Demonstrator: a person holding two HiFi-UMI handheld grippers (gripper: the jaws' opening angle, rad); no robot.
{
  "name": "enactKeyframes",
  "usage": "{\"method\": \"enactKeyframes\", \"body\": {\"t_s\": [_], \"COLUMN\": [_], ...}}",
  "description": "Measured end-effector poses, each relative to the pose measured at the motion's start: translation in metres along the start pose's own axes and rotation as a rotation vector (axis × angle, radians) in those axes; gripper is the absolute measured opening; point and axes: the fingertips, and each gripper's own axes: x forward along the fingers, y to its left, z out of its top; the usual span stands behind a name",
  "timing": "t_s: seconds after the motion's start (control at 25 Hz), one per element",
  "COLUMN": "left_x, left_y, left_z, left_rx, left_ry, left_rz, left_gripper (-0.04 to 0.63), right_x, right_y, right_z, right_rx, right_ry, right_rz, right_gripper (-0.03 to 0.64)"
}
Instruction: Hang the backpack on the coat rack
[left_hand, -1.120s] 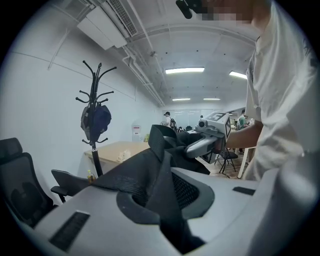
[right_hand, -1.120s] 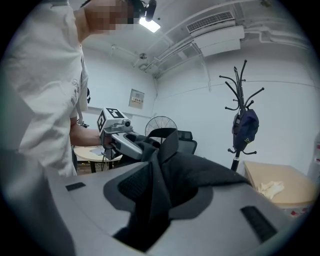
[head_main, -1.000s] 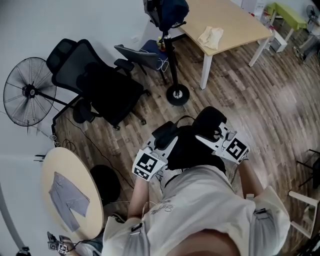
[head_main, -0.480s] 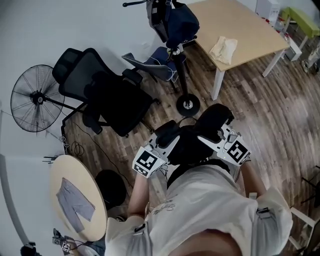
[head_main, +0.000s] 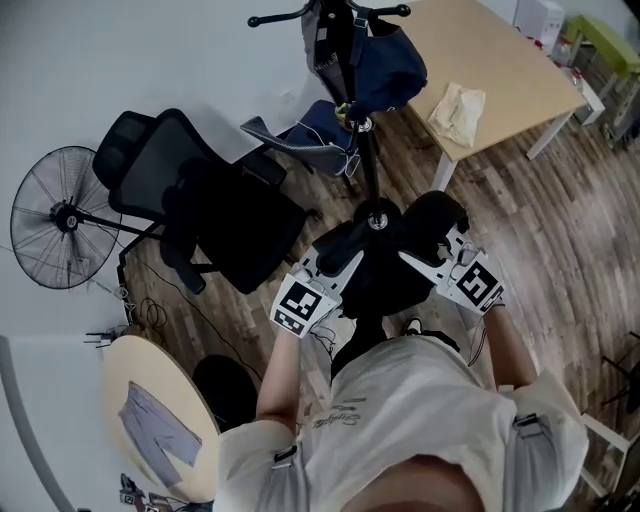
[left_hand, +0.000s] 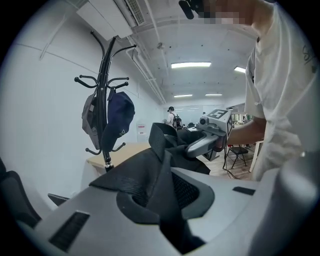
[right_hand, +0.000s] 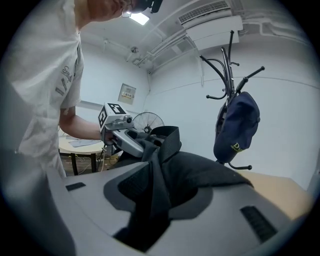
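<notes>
An open-plan office, as we see it.

On the left a black swivel chair (head_main: 205, 200) stands on the wood-plank floor (head_main: 570, 220), with a pedestal fan (head_main: 50, 215) beside it by the white wall (head_main: 100, 60) and loose cables (head_main: 150, 312) near them. A pale desk (head_main: 500, 70) stands far right and a round table (head_main: 150, 400) near left. A coat rack (head_main: 358, 110) hung with a blue bag (head_main: 385, 65) is between chair and desk. Our gripper views show panel lights (left_hand: 190, 65), a wall air conditioner (right_hand: 212, 24) and, far off, a folding chair (left_hand: 239, 151) and a person (left_hand: 172, 118).
</notes>
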Motion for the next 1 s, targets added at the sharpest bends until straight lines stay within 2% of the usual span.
{"method": "enactKeyframes", "body": {"t_s": [0.48,0.76,1.0], "left_x": [0.035,0.06,0.075], "left_y": [0.111,0.15,0.176], "left_z": [-0.017,-0.036,-0.043], "left_rx": [0.015,0.035,0.02], "left_ry": [0.003,0.025,0.051], "left_rz": [-0.143,-0.198,-0.235], "left_gripper": [0.055,0.055,0.055], "right_x": [0.082,0.114,0.131], "right_y": [-0.071,-0.098,-0.119], "right_z": [-0.021,-0.049,-0.063], "right_rx": [0.072,0.121,0.16], "right_ry": [0.033,0.05,0.07], "right_rz": [-0.132,-0.192,-0.203], "right_gripper": [0.118,0.118,0.118]}}
